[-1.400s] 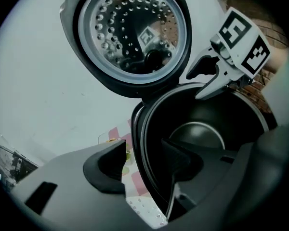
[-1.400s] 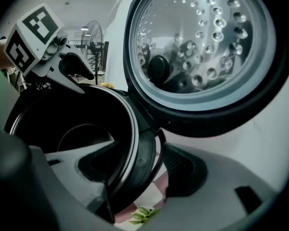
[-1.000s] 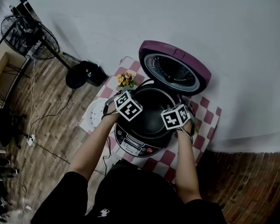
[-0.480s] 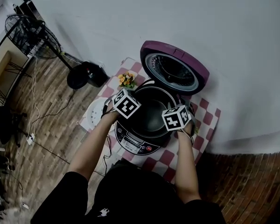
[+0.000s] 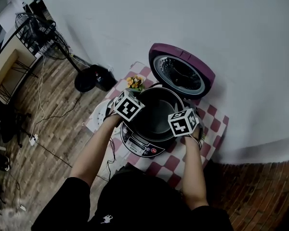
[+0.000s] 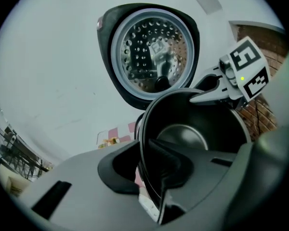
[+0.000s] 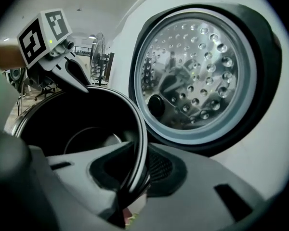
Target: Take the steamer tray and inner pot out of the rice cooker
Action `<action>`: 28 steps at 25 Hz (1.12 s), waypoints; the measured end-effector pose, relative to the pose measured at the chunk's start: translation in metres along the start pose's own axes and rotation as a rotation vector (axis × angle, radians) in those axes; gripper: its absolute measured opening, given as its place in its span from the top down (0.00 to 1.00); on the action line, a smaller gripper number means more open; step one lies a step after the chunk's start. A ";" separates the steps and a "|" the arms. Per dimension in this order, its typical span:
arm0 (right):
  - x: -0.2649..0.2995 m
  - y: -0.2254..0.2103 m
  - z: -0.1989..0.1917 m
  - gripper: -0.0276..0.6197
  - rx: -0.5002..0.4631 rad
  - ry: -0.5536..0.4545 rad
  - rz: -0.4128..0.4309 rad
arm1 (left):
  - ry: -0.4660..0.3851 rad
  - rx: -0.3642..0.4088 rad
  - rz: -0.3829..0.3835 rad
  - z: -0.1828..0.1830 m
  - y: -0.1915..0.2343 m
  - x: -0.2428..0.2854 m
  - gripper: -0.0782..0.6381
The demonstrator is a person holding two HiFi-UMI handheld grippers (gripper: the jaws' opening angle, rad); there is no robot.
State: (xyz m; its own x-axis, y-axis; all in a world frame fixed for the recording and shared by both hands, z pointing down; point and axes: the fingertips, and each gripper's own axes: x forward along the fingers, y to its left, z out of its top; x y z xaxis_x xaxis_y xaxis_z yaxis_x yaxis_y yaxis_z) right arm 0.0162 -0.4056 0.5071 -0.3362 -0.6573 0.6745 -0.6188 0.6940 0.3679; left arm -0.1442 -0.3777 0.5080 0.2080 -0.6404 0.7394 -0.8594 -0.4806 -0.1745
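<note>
Fingers (image 6: 77, 196) of the left gripper (image 6: 149, 177) are clamped on the left side of the rim of the inner pot (image 6: 197, 129). Those of the right gripper (image 7: 135, 182) are clamped on the rim opposite. Both sets of jaws have just been closing, and in each the thin dark rim is pinched between the pads. The pot is seen in the mouth of the rice cooker (image 5: 137, 146), in front of the raised lid (image 5: 180, 73), and it looks empty.

The step in hand is judged to be the lift of the pot out of the cooker body. Only a narrow lip is gripped, so the pressure is best held firm and equal on both sides. The two hands should be raised together at one pace, so that the rim is held level and the pot wall is not jammed against the inside of the cooker. A straight upward pull is called for until the base is clear of the mouth, with the back of the rim held off the open lid. Only then should the pot be carried sideways and set down on the checked cloth (image 5: 183, 160). The spot should be chosen clear of the white round object (image 5: 100, 113) and the flowers (image 5: 135, 82), which lie left of the cooker.
</note>
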 end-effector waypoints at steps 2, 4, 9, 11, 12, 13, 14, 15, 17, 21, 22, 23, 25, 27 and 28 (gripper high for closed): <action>-0.005 0.000 0.004 0.86 0.005 -0.020 0.008 | -0.012 -0.008 0.018 0.002 0.000 -0.006 0.81; -0.010 -0.001 0.008 0.87 0.012 -0.043 0.015 | -0.021 -0.014 0.035 0.003 0.000 -0.012 0.81; -0.026 -0.001 0.021 0.90 0.023 -0.114 0.027 | -0.049 -0.038 0.078 0.005 -0.001 -0.030 0.81; -0.032 -0.002 0.025 0.90 0.013 -0.137 0.027 | -0.070 -0.053 0.097 0.006 -0.001 -0.036 0.81; -0.034 -0.001 0.027 0.90 0.007 -0.146 0.028 | -0.086 -0.063 0.106 0.007 -0.001 -0.040 0.82; -0.037 -0.001 0.027 0.90 0.002 -0.152 0.029 | -0.103 -0.073 0.114 0.009 -0.001 -0.044 0.82; -0.039 -0.001 0.026 0.90 -0.002 -0.158 0.030 | -0.118 -0.082 0.122 0.011 -0.002 -0.049 0.82; -0.041 -0.001 0.026 0.90 -0.005 -0.163 0.030 | -0.131 -0.087 0.130 0.014 -0.004 -0.053 0.83; -0.046 -0.002 0.025 0.90 -0.011 -0.172 0.029 | -0.149 -0.087 0.148 0.018 -0.007 -0.062 0.83; -0.052 -0.004 0.024 0.89 -0.029 -0.187 0.025 | -0.181 -0.070 0.185 0.026 -0.014 -0.077 0.83; -0.054 -0.004 0.025 0.89 -0.029 -0.192 0.024 | -0.185 -0.070 0.194 0.026 -0.016 -0.080 0.84; -0.057 -0.004 0.025 0.89 -0.024 -0.201 0.025 | -0.190 -0.070 0.203 0.027 -0.018 -0.084 0.84; -0.064 -0.006 0.028 0.90 0.002 -0.233 0.031 | -0.207 -0.071 0.223 0.029 -0.021 -0.092 0.84; -0.073 -0.007 0.033 0.93 0.024 -0.271 0.038 | -0.230 -0.077 0.244 0.029 -0.024 -0.100 0.84; -0.078 -0.008 0.035 0.93 0.024 -0.288 0.037 | -0.243 -0.080 0.254 0.030 -0.026 -0.105 0.84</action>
State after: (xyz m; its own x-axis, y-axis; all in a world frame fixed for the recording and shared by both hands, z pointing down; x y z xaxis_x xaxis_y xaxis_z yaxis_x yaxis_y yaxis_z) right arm 0.0224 -0.3704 0.4291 -0.5446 -0.6906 0.4759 -0.6182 0.7140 0.3286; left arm -0.1294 -0.3158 0.4153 0.0797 -0.8615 0.5014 -0.9296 -0.2458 -0.2746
